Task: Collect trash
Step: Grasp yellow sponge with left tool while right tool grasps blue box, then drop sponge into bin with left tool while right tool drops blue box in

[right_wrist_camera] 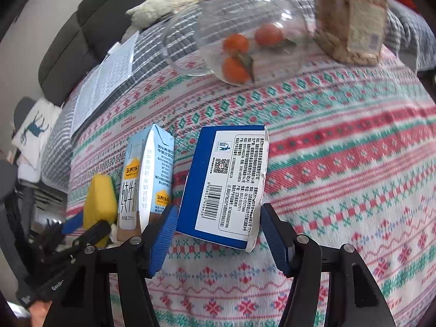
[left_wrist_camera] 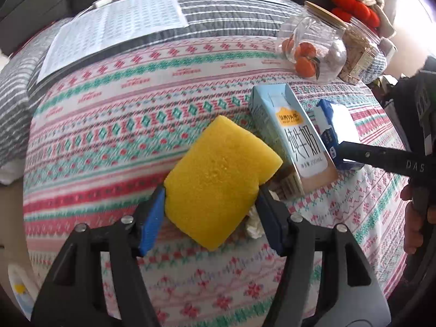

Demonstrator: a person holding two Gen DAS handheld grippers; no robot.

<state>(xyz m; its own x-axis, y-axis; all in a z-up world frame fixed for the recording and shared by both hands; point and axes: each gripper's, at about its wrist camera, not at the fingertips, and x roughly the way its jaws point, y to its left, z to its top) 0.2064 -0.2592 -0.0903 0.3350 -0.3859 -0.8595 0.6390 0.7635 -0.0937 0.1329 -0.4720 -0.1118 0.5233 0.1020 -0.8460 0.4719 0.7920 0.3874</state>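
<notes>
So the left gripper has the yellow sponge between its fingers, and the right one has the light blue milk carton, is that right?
Not quite. The left gripper does have the yellow sponge, but the right gripper has the dark blue box, not the milk carton standing beside it. The right wrist view shows this.

Yellow sponge [left_wrist_camera: 215, 188] (blue box [right_wrist_camera: 218, 185]).

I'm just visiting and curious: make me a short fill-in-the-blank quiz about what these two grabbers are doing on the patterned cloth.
1. The left gripper has a ____ sponge between its fingers.
2. The right gripper has a blue and white ____ between its fingers.
3. The milk carton stands between the sponge and the ____.
4. The clear jar holds small ____ fruits.

Missing words: yellow; box; box; orange
</notes>
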